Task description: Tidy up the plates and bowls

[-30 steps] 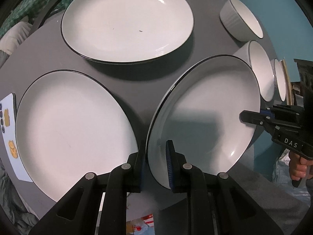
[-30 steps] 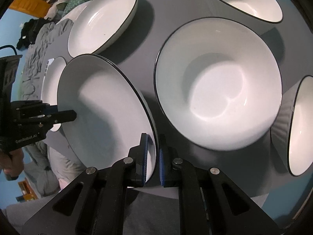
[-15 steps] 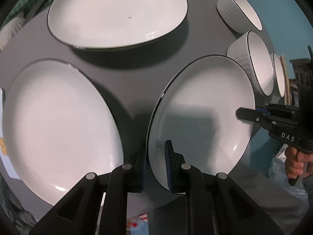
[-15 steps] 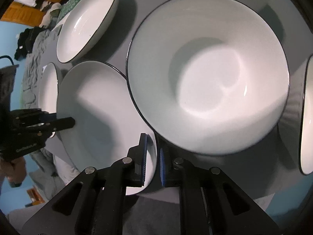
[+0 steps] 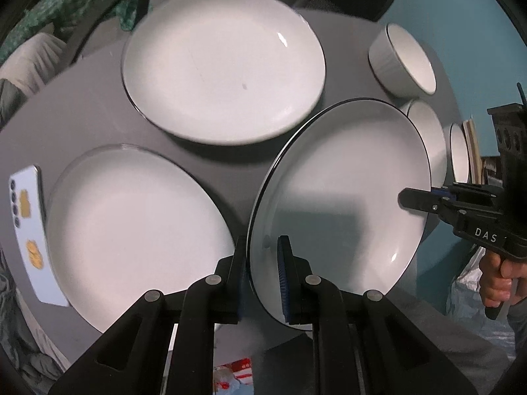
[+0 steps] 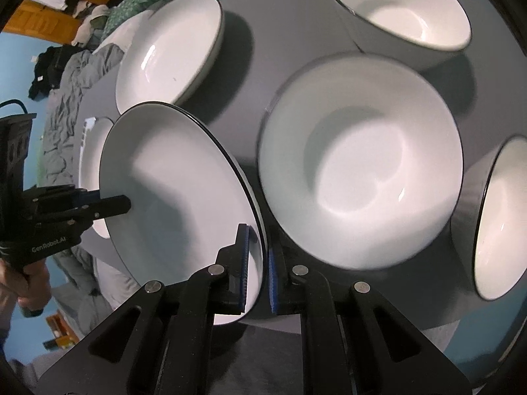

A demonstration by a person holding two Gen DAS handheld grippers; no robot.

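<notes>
The held plate (image 5: 346, 197) is showing a glossy, glazed white ceramic face with a thin dark rim, catching small highlights at its lower right edge. The plate at the top of the left wrist view (image 5: 224, 65) and the one at lower left (image 5: 131, 223) are looking equally smooth and glazed. The big bowl (image 6: 359, 161) at the centre of the right wrist view is gleaming inside, while the bowl at far right (image 6: 467, 194) is showing a ribbed, matt grey outer wall. The table (image 5: 82, 108) is appearing matt grey and smooth. The left gripper (image 5: 262, 270) is looking like matt black plastic with silvery metal pins and ridged blue pads (image 5: 283, 273). Crumpled grey cloth (image 6: 66, 121) is lying at middle left.
</notes>
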